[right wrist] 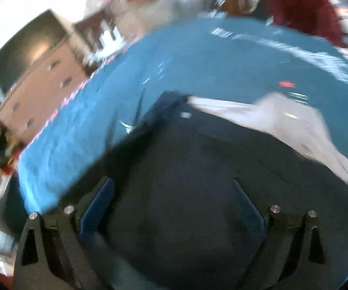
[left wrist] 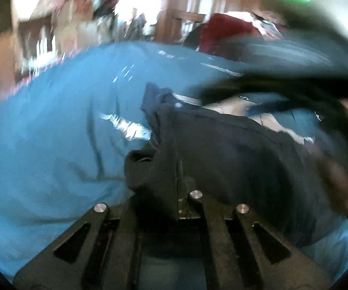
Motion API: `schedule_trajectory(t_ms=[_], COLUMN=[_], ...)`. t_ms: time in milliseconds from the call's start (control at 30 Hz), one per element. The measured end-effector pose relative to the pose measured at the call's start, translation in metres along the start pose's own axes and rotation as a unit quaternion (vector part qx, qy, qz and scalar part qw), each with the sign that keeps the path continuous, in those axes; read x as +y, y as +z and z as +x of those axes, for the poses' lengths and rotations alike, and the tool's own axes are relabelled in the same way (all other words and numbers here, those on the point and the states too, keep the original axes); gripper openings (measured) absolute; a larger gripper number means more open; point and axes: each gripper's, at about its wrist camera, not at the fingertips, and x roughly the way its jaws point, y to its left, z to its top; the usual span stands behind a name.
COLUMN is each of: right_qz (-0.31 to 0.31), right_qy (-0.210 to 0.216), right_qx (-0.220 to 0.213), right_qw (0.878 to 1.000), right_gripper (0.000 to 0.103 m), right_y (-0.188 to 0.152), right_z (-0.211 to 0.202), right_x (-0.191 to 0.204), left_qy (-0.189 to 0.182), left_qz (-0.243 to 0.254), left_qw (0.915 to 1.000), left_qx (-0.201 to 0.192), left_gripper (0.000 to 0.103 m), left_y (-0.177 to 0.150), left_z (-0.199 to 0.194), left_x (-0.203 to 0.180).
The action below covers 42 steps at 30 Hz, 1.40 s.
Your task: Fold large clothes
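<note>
the dark garment (left wrist: 222,149) lies on the blue bed sheet (left wrist: 53,133). the left hand-held gripper (left wrist: 177,169) is clenched on a bunched fold of it. the right hand-held gripper (right wrist: 174,193) hangs released above the same cloth, blue pads (right wrist: 99,207) wide apart.

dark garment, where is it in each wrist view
Left wrist: the dark garment fills centre and right, its bunched edge pinched in the shut left gripper.
Right wrist: it fills the lower centre, under the open right gripper, whose blue pads grip nothing.
Shared landmark: the blue bedspread beneath it.
</note>
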Motion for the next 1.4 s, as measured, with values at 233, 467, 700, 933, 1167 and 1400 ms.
schedule_trajectory(t_ms=[233, 467, 700, 933, 1167, 1400], right_qz=[-0.055, 0.023, 0.127, 0.260, 0.327, 0.339], right_qy=[-0.031, 0.037, 0.063, 0.060, 0.086, 0.094], right_qx=[0.102, 0.088, -0.050, -0.081, -0.073, -0.051], right_qw=[0.993, 0.995, 0.989, 0.960, 0.938, 0.935], right_gripper=[0.098, 0.038, 0.010, 0.010, 0.009, 0.009], right_y=[0.050, 0.039, -0.031, -0.131, -0.177, -0.198], right_z=[0.093, 0.089, -0.029, -0.090, -0.093, -0.082], right_x=[0.019, -0.024, -0.130, -0.268, -0.343, -0.369], left_qy=[0.029, -0.006, -0.159, -0.249, -0.261, -0.224], left_qz=[0.096, 0.169, 0.285, 0.339, 0.353, 0.378], left_qw=[0.9947, 0.9844, 0.9441, 0.9071, 0.8973, 0.8921], left_qx=[-0.020, -0.046, -0.042, 0.021, 0.052, 0.107], left_gripper=[0.002, 0.002, 0.002, 0.002, 0.002, 0.010], left_y=[-0.008, -0.003, -0.019, -0.045, -0.066, -0.096], left_z=[-0.003, -0.016, -0.039, -0.020, -0.015, 0.014], left_x=[-0.032, -0.076, -0.186, -0.280, -0.314, -0.320])
